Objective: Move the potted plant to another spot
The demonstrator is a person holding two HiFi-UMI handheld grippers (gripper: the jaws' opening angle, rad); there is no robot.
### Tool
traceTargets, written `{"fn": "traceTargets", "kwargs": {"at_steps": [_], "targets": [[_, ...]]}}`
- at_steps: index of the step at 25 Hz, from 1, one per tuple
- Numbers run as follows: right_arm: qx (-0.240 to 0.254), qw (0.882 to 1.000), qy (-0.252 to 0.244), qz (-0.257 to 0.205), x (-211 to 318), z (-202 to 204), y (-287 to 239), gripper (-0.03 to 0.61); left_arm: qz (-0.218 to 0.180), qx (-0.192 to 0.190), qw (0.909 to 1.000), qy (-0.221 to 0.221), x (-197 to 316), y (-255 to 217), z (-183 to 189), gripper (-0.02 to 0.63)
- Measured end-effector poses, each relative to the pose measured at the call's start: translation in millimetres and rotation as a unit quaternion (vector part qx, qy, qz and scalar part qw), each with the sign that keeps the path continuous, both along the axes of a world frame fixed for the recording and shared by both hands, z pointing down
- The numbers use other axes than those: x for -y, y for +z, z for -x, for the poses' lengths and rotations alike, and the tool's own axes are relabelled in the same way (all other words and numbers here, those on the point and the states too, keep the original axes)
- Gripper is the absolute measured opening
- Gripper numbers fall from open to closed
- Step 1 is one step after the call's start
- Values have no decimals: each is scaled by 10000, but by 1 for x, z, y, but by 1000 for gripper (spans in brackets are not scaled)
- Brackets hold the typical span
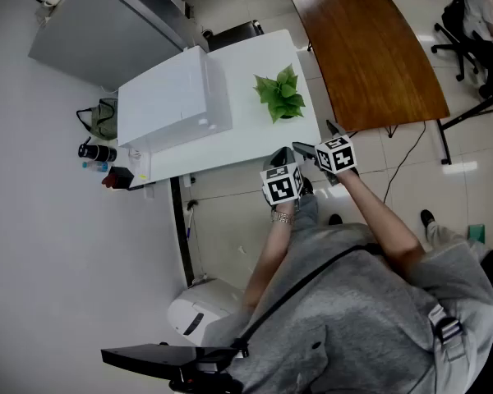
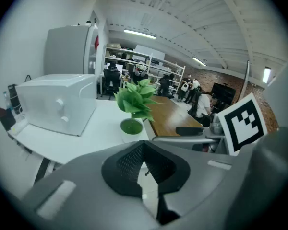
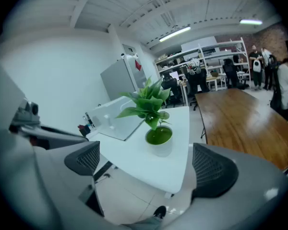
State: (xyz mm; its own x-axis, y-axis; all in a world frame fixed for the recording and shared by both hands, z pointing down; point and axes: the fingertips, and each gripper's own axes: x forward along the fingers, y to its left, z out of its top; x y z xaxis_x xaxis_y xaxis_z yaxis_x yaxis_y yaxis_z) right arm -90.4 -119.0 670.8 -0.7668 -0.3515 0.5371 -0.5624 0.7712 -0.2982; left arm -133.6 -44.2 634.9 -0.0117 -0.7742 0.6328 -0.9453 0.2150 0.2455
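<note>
A potted plant [image 1: 281, 95] with green leaves in a small white pot stands near the right front corner of the white table [image 1: 246, 142]. Both grippers hover off the table's front edge, short of the plant. My left gripper [image 1: 281, 158] is shut with nothing in it; in the left gripper view its pads [image 2: 134, 159] meet in front of the plant [image 2: 134, 104]. My right gripper [image 1: 316, 138] is wide open and empty. In the right gripper view the plant [image 3: 153, 114] stands centred beyond the right gripper [image 3: 149, 164], well apart from both pads.
A white boxy appliance [image 1: 168, 97] fills the table's left half. A brown wooden table [image 1: 366, 48] stands just right of the white one. A grey cabinet [image 1: 107, 31] is behind, small bottles [image 1: 97, 153] at the left, a white bin [image 1: 201, 310] on the floor.
</note>
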Motion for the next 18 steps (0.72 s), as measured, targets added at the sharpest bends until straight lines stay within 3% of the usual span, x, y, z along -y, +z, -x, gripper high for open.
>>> {"fn": "traceTargets", "kwargs": {"at_steps": [4,7,11,18], "targets": [[-632,9978,-152,-128,38,58,51,584,-81,-82,9977,-669,24,-7,88,15],[-998,9935,-343,-434,55,93,72,584,-117,-96,9961,-870,37,-13,127,15],[-1396,9863,-391,-790,76,121,93,584,60,-170,9957,-911,44,0,146,15],[-1550,9850,-564,-508,89,144,129,582,416,-164,9936,-1038,44,16,160,15]]}}
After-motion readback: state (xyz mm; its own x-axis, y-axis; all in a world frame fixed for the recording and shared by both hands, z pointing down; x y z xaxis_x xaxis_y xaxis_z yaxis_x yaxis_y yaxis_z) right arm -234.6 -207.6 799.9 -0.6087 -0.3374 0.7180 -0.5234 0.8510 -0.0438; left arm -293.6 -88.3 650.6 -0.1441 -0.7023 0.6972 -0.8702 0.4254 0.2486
